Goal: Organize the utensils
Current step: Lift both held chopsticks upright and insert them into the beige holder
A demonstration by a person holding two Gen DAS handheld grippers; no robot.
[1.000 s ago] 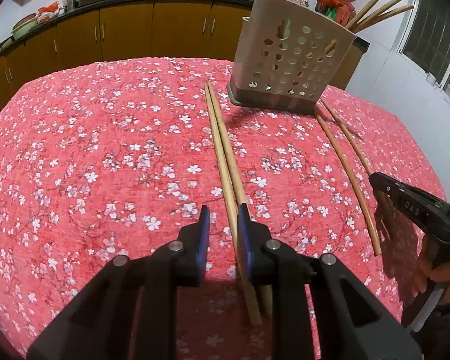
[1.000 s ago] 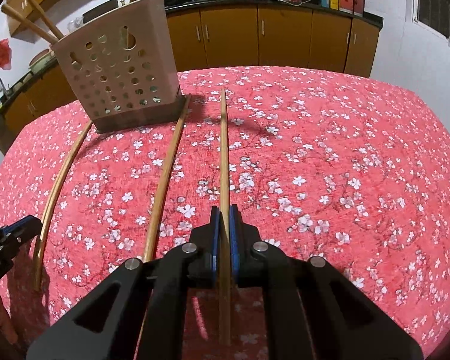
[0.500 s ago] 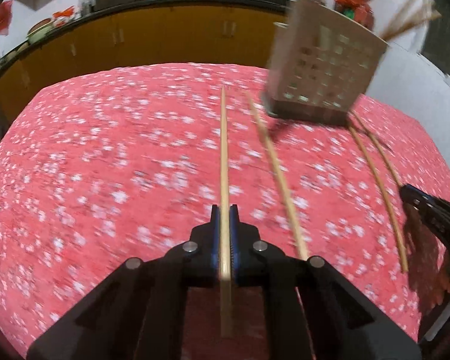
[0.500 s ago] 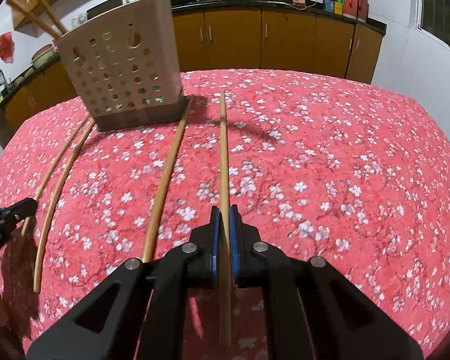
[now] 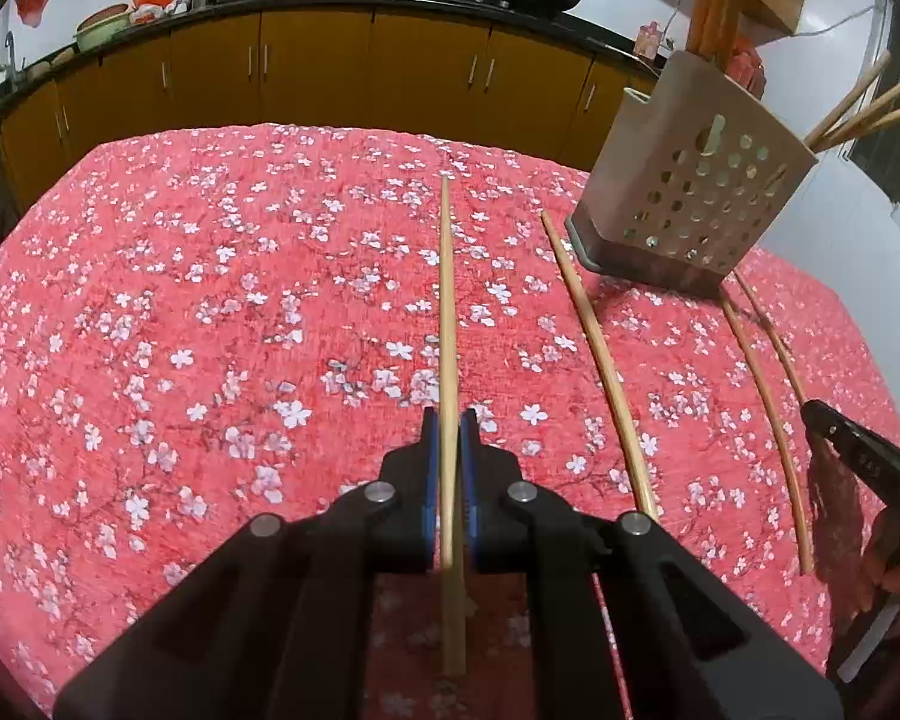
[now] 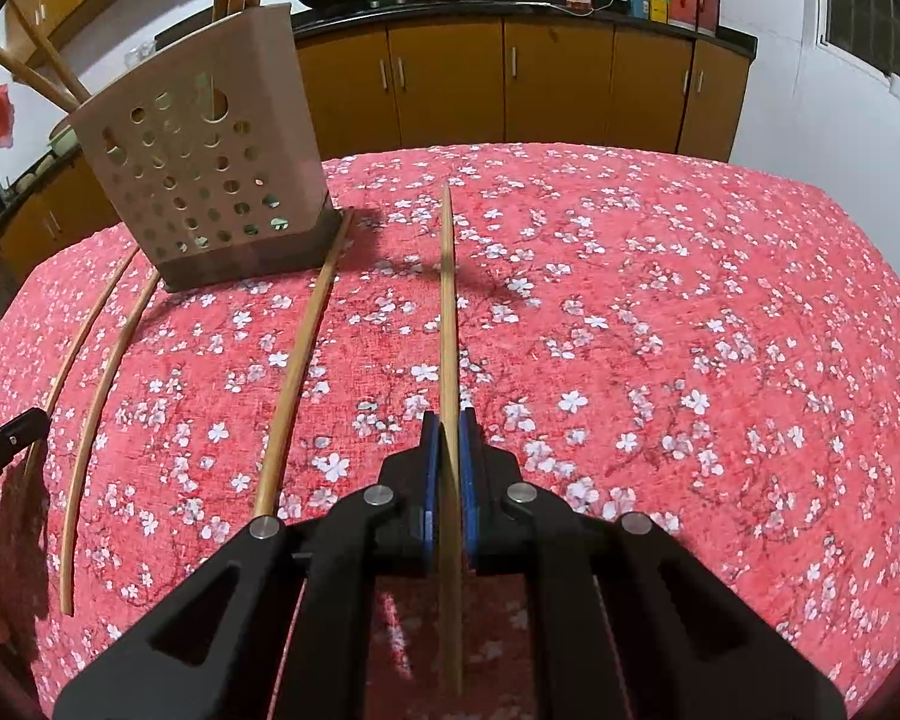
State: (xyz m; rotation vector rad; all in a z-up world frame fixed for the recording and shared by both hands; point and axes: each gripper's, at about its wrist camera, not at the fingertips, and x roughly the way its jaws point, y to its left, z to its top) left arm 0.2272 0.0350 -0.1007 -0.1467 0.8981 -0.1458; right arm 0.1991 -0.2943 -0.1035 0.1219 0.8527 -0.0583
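Note:
My left gripper (image 5: 448, 426) is shut on a wooden chopstick (image 5: 445, 300) that runs straight ahead between its blue pads. My right gripper (image 6: 448, 426) is likewise shut on another chopstick (image 6: 447, 300). A beige perforated utensil holder (image 5: 690, 198) stands on the red flowered cloth between the two grippers, with several chopsticks upright and leaning in it; the right wrist view has the holder (image 6: 210, 180) at upper left. One loose chopstick (image 5: 600, 360) lies right of my left gripper. Another loose chopstick (image 6: 297, 360) lies left of my right gripper.
The table cloth (image 5: 180, 330) stretches wide to the left, and the cloth (image 6: 690, 330) to the right. The right gripper's tip (image 5: 858, 456) shows at the right edge of the left wrist view. Brown kitchen cabinets (image 6: 510, 78) with woks on the counter stand behind the table.
My left gripper has closed on one chopstick of the pair that lay together and swung it to the left, away from its partner. The right gripper keeps its hold unchanged.

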